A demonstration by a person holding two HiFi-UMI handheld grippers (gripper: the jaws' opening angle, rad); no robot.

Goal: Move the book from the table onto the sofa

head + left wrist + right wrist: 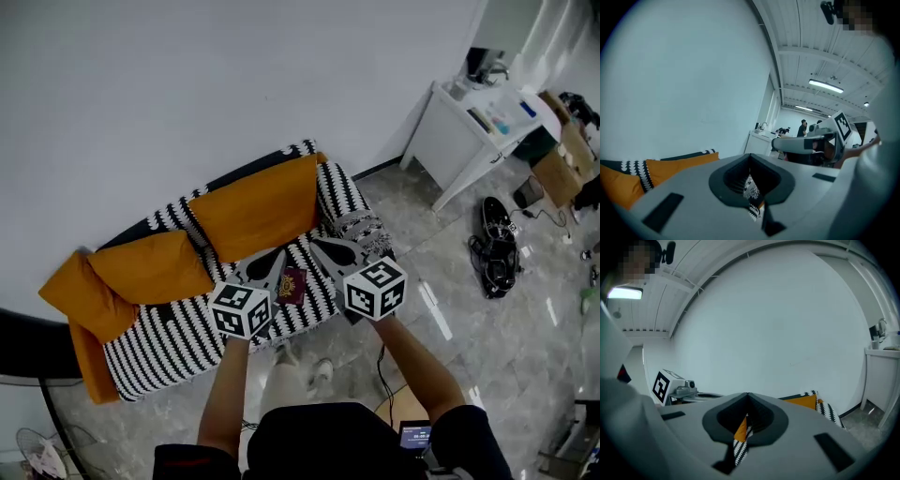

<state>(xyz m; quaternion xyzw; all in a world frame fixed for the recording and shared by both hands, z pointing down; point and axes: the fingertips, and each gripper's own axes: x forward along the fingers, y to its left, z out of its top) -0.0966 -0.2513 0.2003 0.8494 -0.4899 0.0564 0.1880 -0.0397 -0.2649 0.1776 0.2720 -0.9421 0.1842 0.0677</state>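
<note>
My left gripper [265, 269] and right gripper [335, 251] are both closed, holding nothing. The dark red book [292, 284] lies on the zigzag-patterned sofa [169, 342], seen between them.

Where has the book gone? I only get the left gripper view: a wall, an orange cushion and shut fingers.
Observer: In the head view the book lies on the seat of the striped sofa. It shows between the left gripper and the right gripper.
Operator: Is the other gripper holding anything?
Observer: No. In the right gripper view its fingers are shut together with nothing between them.
</note>
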